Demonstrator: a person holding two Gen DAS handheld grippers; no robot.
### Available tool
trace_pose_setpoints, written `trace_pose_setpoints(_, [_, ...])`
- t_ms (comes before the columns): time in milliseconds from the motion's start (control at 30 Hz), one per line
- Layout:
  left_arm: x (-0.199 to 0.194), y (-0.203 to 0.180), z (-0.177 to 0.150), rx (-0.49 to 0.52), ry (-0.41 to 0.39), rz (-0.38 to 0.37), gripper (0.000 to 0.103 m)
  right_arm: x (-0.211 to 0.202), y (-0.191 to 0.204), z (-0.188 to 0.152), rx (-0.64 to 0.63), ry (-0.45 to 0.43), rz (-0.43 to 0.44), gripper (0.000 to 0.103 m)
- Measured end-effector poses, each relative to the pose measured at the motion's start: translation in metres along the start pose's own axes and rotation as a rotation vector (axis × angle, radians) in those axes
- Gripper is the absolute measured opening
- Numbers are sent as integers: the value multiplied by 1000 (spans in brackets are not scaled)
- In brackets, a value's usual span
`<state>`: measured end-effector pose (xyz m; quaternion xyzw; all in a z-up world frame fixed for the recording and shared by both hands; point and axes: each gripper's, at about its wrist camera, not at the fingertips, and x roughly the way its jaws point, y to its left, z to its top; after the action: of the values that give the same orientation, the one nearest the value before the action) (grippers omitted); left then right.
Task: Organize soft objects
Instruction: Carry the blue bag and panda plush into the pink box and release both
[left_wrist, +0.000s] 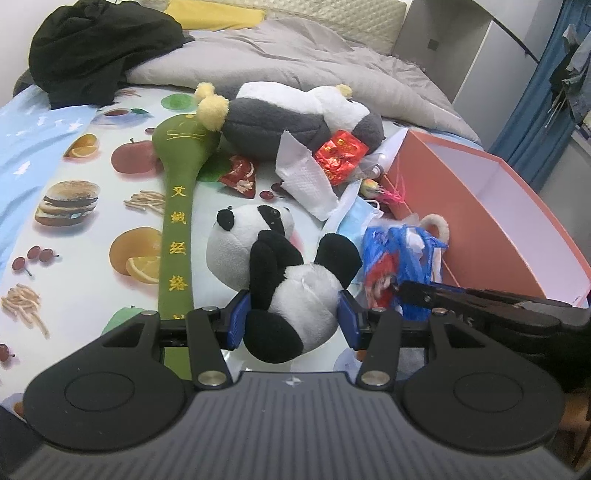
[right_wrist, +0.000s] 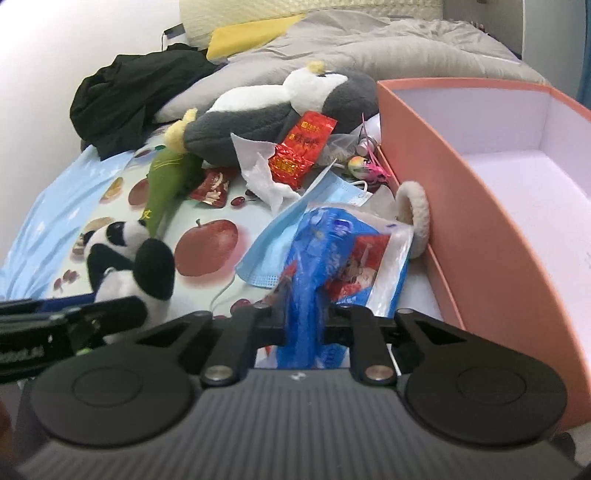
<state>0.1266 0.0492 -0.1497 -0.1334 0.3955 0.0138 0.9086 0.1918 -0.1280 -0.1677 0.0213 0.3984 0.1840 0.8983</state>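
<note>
On the near part of the bed (left_wrist: 74, 122), over a fruit-and-burger print sheet (left_wrist: 66, 221): panda plush (left_wrist: 280, 280) clamped at the body between the blue pads of the left gripper (left_wrist: 293, 319), head lying toward the far side, black legs sticking out past the pads. Just right of the panda, blue plastic packet (right_wrist: 325, 251) pinched in the right gripper (right_wrist: 303, 325), jaws nearly together on a bunched fold of the film. Under the packet's far edge, a light blue face mask (right_wrist: 295, 206). Beyond it, a crumpled white tissue (left_wrist: 306, 177) and a red foil sachet (left_wrist: 340, 155), the sachet resting against a grey-and-white plush bird (left_wrist: 295, 114) with yellow feet. Left of the panda, a long green stuffed mallet (left_wrist: 177, 206) with yellow embroidered characters, its head touching the bird's feet. Small dark red snack packet (left_wrist: 240, 175) between mallet and tissue. At the right, open pink box (right_wrist: 461, 221) with a white interior, a cream fluffy hair tie (right_wrist: 415, 221) leaning on its near wall. Far back, a grey duvet (left_wrist: 295, 51), a black garment (left_wrist: 99, 48) at the far left, and a yellow cloth (left_wrist: 210, 14).
</note>
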Motion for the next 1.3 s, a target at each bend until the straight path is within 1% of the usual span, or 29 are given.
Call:
trace_pose_setpoints(33, [-1, 0, 1, 0, -2, -4, 56, -3, -1, 0, -2, 0, 3, 7])
trace_pose_setpoints(233, [-6, -3, 6, 6, -9, -22, 56, -21, -6, 5, -23, -15, 12, 6])
trace_pose_setpoints(433, [-13, -11, 13, 19, -10, -42, 56, -34, -11, 12, -10, -21, 29, 6])
trace_pose_setpoints(600, [-24, -21, 27, 29, -3, -80, 56, -54, -11, 26, -16, -37, 55, 6])
trace_pose_setpoints(767, [-39, -38, 52, 66, -33, -114, 56, -81, -10, 45, -47, -81, 64, 6])
trace_pose_setpoints(933, [-51, -58, 79, 104, -65, -144, 56, -105, -17, 67, -45, -136, 61, 6])
trace_pose_setpoints(1133, [-59, -93, 112, 163, -100, -192, 56, -135, -32, 94, -58, -225, 14, 6])
trace_pose_setpoints(1300, [-54, -127, 137, 187, -102, -257, 56, -152, -56, 114, -50, -272, -44, 6])
